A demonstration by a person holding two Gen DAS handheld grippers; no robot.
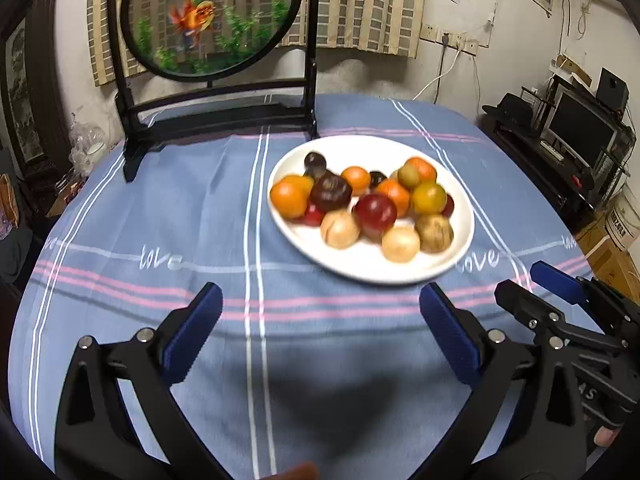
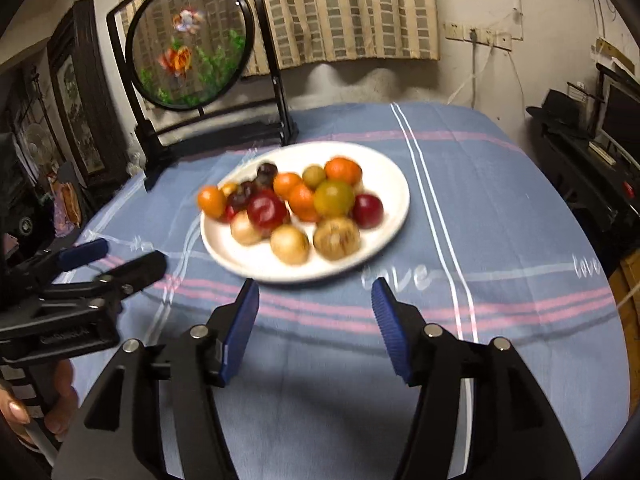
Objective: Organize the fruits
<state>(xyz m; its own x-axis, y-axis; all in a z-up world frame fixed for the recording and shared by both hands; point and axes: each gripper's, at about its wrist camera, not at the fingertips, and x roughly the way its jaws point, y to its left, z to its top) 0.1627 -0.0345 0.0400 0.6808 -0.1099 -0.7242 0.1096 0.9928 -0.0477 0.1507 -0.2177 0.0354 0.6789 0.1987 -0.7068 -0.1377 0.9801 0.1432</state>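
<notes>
A white plate (image 1: 362,270) (image 2: 256,266) sits on the blue striped tablecloth (image 1: 160,220), heaped with several round fruits. Among them are an orange one (image 1: 289,199), a dark red one (image 1: 375,211) (image 2: 267,211), tan ones (image 1: 400,244) (image 2: 289,244) and a yellow-green one (image 2: 334,198). My left gripper (image 1: 320,294) hovers over bare cloth just short of the plate, jaws wide open and empty. My right gripper (image 2: 316,288) is likewise near the plate's front rim, open with nothing between its blue pads. Each gripper also shows at the edge of the other's view: the right gripper (image 1: 530,284) and the left gripper (image 2: 118,256).
A round painted fish screen (image 1: 208,20) (image 2: 190,40) on a black stand rises at the back left of the table, close behind the plate. A dark shelf with a monitor (image 1: 580,132) stands past the table's right edge. A hand (image 2: 20,412) holds the left gripper's handle.
</notes>
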